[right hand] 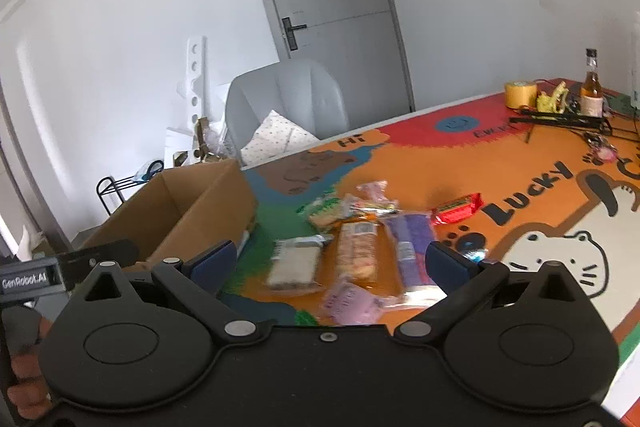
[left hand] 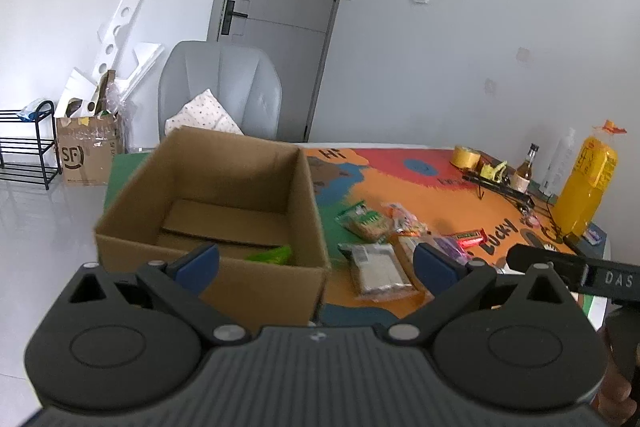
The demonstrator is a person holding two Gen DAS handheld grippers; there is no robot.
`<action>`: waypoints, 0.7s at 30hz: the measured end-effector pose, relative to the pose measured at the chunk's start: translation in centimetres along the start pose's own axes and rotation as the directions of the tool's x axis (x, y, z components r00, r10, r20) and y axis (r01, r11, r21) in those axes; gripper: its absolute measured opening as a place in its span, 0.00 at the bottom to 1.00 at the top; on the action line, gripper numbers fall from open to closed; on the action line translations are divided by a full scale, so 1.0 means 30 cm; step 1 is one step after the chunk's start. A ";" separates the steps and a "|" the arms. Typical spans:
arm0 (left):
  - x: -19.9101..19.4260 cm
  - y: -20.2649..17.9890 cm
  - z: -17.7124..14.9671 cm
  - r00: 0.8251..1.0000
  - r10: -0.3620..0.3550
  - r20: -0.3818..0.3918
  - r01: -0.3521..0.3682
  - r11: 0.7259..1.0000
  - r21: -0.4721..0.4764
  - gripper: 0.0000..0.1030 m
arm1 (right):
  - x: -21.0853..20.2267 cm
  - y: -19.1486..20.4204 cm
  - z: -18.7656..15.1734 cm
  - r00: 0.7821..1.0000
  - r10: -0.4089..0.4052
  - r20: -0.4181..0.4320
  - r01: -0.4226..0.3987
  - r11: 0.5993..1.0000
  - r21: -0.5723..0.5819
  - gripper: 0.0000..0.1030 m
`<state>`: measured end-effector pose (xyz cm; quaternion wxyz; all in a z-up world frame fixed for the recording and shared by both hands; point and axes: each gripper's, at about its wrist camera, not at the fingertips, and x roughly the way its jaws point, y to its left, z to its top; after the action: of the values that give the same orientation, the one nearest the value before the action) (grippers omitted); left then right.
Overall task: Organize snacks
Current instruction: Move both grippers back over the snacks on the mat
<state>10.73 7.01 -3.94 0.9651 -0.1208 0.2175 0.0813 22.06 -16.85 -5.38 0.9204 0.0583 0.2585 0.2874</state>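
Left wrist view: left tool [left hand: 316, 263] fully spread, empty, over cardboard box [left hand: 208, 211]; right tool [right hand: 330, 261] likewise, above snacks [right hand: 356, 251].

Grey door [left hand: 280, 23] shut in the white wall, black handle [left hand: 234, 15] on its left edge. Before it, grey chair [left hand: 222, 87] with dotted cushion [left hand: 202, 115]. On the floor beside: taped carton [left hand: 90, 155] stuffed with white foam boards [left hand: 120, 23], black wire rack [left hand: 28, 147]. On the counter's [right hand: 420, 163] cartoon mat, far end: yellow tape roll [right hand: 520, 94], small amber bottle [right hand: 591, 83], tall yellow bottle [left hand: 586, 183].
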 end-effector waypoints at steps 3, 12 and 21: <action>0.005 -0.036 -0.022 1.000 0.005 0.005 -0.005 1.000 -0.004 0.99 | 0.007 -0.036 -0.009 1.000 0.004 -0.006 -0.004 1.000 0.011 1.00; 0.053 -0.139 -0.081 0.997 -0.073 -0.036 0.072 0.997 -0.030 0.91 | 0.024 -0.115 -0.047 0.999 0.023 -0.024 -0.022 0.999 0.037 0.92; 0.169 -0.222 -0.140 0.988 -0.084 -0.127 0.085 0.996 0.005 0.83 | 0.047 -0.191 -0.085 0.999 0.011 -0.040 -0.007 0.995 0.098 0.92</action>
<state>14.98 0.05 -8.53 0.9525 -0.1299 0.2735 0.0314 24.63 -20.91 -9.66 0.9097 0.0989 0.2905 0.2798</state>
